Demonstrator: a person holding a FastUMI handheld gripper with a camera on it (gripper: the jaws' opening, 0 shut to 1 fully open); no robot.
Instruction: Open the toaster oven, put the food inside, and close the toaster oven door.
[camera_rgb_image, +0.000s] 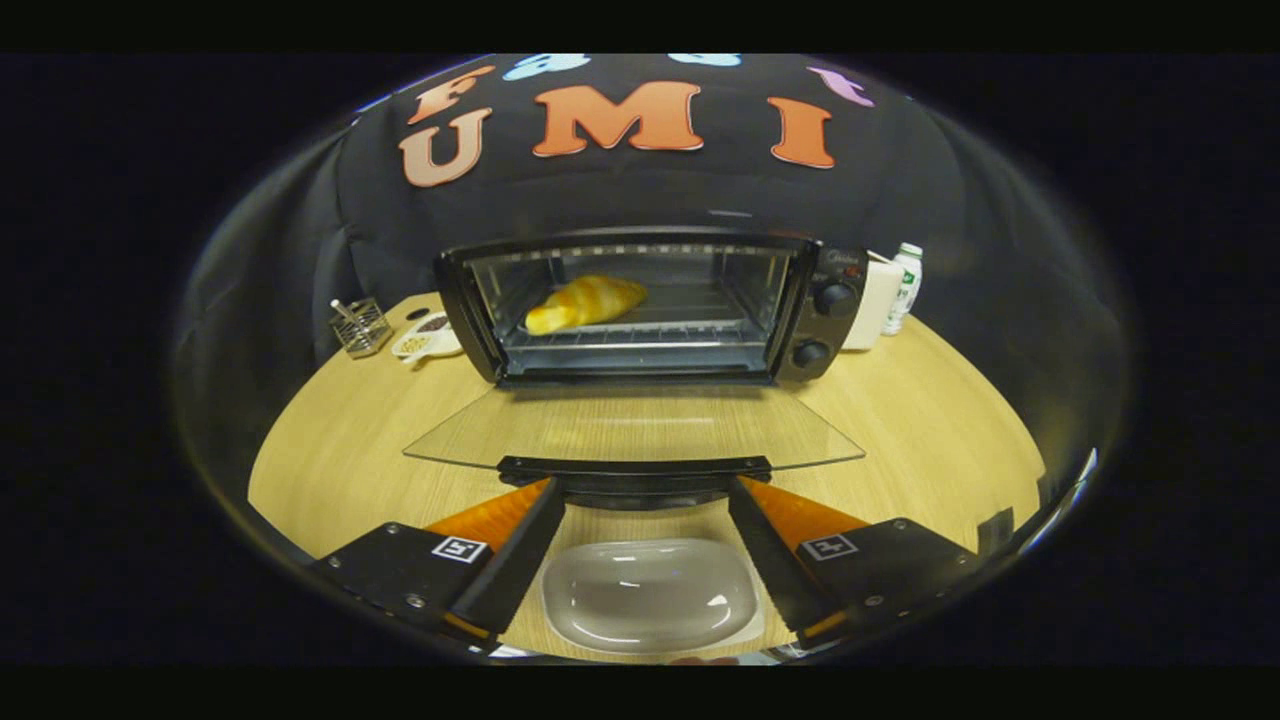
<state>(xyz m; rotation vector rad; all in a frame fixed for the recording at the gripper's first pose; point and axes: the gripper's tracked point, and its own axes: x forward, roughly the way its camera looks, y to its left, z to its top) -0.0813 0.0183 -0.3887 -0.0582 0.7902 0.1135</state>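
table (930, 420): light wood, black cloth wall behind
toaster oven (650, 305): door down, croissant (585, 302) inside
my gripper (645, 488): released, fingers spread at door handle (635, 470)

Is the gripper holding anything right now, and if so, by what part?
Nothing is held. The gripper is open, its fingers spread just short of the handle on the lowered toaster oven door; the croissant already sits inside.

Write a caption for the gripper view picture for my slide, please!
Croissant sits on the rack inside the toaster oven, glass door folded down, open gripper at its handle.
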